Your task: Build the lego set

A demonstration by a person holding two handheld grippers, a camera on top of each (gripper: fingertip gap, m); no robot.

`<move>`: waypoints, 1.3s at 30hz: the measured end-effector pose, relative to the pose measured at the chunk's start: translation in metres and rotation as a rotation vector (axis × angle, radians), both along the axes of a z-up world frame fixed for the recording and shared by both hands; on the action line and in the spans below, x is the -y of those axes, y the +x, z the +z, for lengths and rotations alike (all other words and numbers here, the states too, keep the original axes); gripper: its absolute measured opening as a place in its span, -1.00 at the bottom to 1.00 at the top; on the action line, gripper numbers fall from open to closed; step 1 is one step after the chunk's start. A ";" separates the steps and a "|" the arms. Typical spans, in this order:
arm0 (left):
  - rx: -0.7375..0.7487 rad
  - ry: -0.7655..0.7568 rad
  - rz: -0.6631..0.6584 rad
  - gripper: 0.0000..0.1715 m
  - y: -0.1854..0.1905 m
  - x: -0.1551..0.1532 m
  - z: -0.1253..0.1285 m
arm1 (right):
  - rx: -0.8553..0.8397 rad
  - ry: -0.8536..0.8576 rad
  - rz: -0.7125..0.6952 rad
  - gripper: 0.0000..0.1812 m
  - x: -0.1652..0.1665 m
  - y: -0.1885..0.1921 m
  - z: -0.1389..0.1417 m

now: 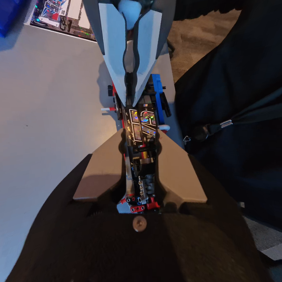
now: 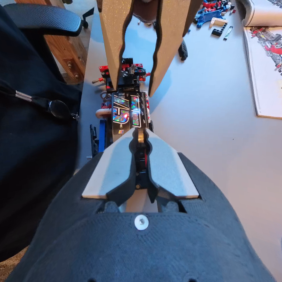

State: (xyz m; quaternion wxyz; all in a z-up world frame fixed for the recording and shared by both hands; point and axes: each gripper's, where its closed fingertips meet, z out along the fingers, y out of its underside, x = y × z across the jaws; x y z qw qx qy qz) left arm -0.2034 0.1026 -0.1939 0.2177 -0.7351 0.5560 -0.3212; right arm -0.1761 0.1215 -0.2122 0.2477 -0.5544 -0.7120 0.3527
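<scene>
The left gripper, jaws spread wide, straddles one end of a long black toy car lying on the white bench, while the right gripper, jaws nearly closed, pinches the car's opposite end.
</scene>
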 end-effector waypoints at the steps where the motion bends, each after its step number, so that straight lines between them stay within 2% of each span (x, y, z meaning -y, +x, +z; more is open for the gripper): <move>1: -0.006 -0.005 -0.003 -0.66 0.000 0.000 -0.002 | 0.007 -0.004 0.001 -0.97 0.000 0.000 0.000; 2: -0.021 -0.008 0.001 -0.76 -0.001 0.000 -0.007 | 0.014 -0.004 0.003 -0.97 0.000 0.000 0.000; 3: -0.037 -0.020 -0.005 -0.77 -0.001 0.000 -0.012 | 0.021 -0.003 0.006 -0.97 -0.001 -0.001 0.000; 5: -0.006 -0.041 -0.010 -0.77 0.001 0.002 -0.011 | 0.030 -0.003 0.012 -0.96 0.000 0.000 0.000; 7: 0.004 -0.061 -0.002 -0.70 0.000 0.002 -0.009 | 0.027 -0.014 0.014 -0.79 0.001 0.003 0.003; 9: -0.002 -0.045 0.023 -0.71 -0.003 -0.001 -0.009 | 0.009 -0.043 0.016 -0.71 0.002 0.008 0.005; 11: -0.037 -0.021 0.054 -0.75 -0.007 -0.005 -0.015 | -0.009 -0.061 -0.001 -0.68 0.000 0.012 0.007; 15: -0.043 -0.009 0.069 -0.69 -0.006 -0.004 -0.017 | -0.032 -0.079 -0.024 -0.61 0.002 0.015 0.010; 19: -0.044 0.026 0.107 -0.65 -0.020 -0.004 -0.007 | -0.036 -0.050 -0.069 -0.56 -0.003 0.026 0.010; 22: -0.031 -0.029 0.163 -0.53 -0.039 0.008 -0.002 | -0.075 -0.107 -0.102 -0.47 -0.002 0.043 0.013; 25: -0.047 -0.034 0.233 -0.44 -0.058 0.025 -0.011 | -0.109 -0.140 -0.134 -0.30 0.003 0.058 0.008; 28: -0.043 -0.073 0.300 -0.27 -0.069 0.043 -0.022 | -0.092 -0.127 -0.155 -0.11 0.009 0.063 -0.005; 30: -0.045 -0.097 0.326 -0.15 -0.073 0.053 -0.030 | -0.071 -0.089 -0.164 -0.04 0.011 0.060 -0.014; 32: -0.085 -0.084 0.354 -0.11 -0.078 0.058 -0.040 | -0.075 -0.029 -0.185 -0.05 0.008 0.055 -0.017; 36: -0.129 0.019 0.406 -0.22 -0.082 0.048 -0.050 | -0.051 0.045 -0.180 0.02 0.008 0.047 -0.024; 39: -0.142 0.078 0.426 -0.38 -0.084 0.038 -0.053 | -0.059 0.061 -0.173 0.05 0.007 0.043 -0.028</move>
